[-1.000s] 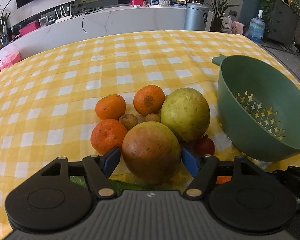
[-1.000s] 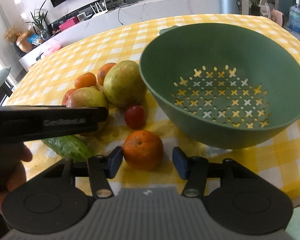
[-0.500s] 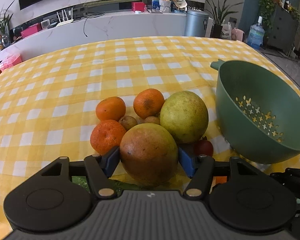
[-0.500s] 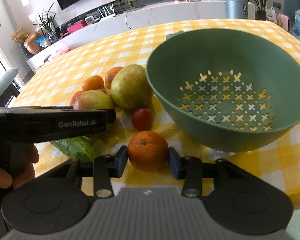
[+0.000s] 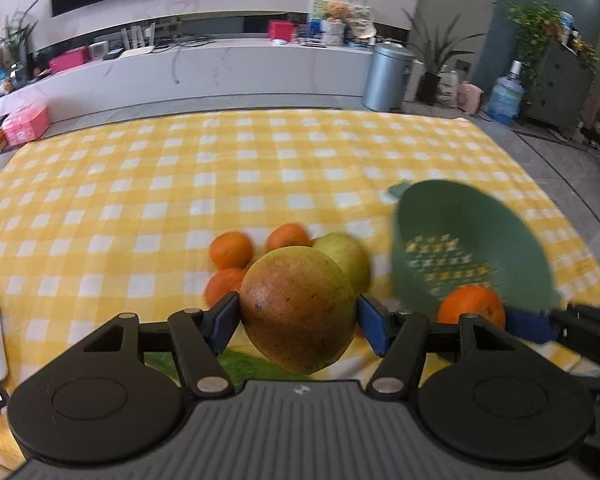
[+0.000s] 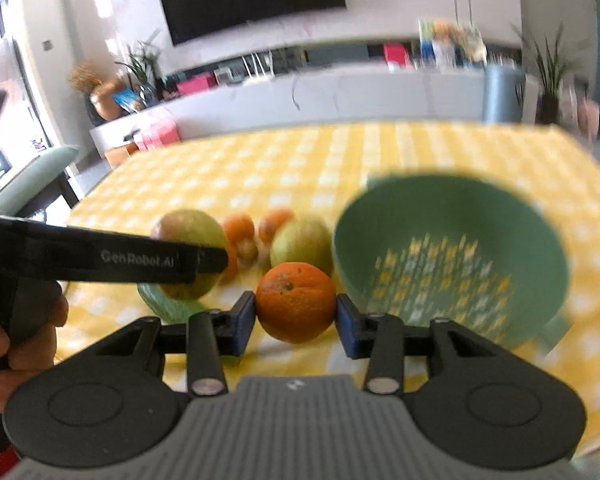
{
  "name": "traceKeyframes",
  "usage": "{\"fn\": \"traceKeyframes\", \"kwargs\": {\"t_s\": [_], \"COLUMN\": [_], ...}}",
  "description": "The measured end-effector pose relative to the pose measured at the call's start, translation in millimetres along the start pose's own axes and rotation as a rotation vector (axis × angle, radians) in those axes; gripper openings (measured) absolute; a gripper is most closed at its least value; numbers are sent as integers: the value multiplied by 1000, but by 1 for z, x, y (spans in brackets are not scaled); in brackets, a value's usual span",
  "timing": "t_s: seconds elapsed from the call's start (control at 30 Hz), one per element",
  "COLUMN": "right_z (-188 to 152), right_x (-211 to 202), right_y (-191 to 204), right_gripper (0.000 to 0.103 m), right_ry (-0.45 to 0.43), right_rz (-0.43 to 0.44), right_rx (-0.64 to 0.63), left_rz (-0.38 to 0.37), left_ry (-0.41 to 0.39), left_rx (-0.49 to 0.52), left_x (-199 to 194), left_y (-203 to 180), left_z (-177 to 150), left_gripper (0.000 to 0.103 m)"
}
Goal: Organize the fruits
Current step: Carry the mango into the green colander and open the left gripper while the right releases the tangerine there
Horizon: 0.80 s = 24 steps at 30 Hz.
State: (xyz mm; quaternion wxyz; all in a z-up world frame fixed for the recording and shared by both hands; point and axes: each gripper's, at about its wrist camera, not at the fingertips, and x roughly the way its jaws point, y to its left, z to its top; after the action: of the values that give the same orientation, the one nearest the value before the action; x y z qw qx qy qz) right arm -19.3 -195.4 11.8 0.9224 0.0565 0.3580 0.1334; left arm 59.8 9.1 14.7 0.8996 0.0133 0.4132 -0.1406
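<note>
While the left tool (image 5: 298, 322) has its blue pads pressed on either side of a big reddish-green mango (image 5: 298, 308), the fruit sits right between the fingertips, raised off the yellow checked desk (image 5: 140, 200) and filling the gap fully. Beyond it on the cloth lie three small oranges (image 5: 231, 249) and a second, greener mango (image 5: 346, 258), bunched close together. A green vegetable (image 5: 244, 362) shows just under the held mango, partly hidden by it.

The right tool (image 6: 296, 320) is clamped at a narrower spread on an orange (image 6: 296, 302), which is centred between its two pads and clear of the cloth. From the left wrist view that same orange (image 5: 471, 306) appears to the right, in front of the green colander (image 5: 472, 240). In the right wrist view the colander (image 6: 452, 248) stands on the desk just right of and beyond the held orange, its pierced bottom facing the camera; the picture is blurred. To the left there, a hand (image 6: 4, 344) holds the grip of the left tool, whose black arm crosses in front of the mango (image 6: 188, 252).
</note>
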Motion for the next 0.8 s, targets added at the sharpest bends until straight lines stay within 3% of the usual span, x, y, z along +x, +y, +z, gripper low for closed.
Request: {"fn": "traceKeyframes", "kwargs": {"t_s": [0.13, 0.37, 0.57, 0.8], "right_z": [25, 49, 52, 47], "right_x": [-13, 17, 47, 82], "right_y": [-15, -69, -112, -129], "right_gripper": [40, 40, 40, 40], "right_ry": [9, 181, 311, 430], "right_rz": [-62, -96, -54, -7], "right_rx": [-89, -184, -218, -293], "left_rz": [-71, -186, -199, -187], "left_ry": [8, 124, 254, 360], "left_rx": [48, 96, 195, 262], "left_x": [-3, 42, 94, 126], "left_y": [-31, -84, -117, -130], "left_z": [26, 56, 63, 59], "left_gripper": [73, 73, 73, 73]}}
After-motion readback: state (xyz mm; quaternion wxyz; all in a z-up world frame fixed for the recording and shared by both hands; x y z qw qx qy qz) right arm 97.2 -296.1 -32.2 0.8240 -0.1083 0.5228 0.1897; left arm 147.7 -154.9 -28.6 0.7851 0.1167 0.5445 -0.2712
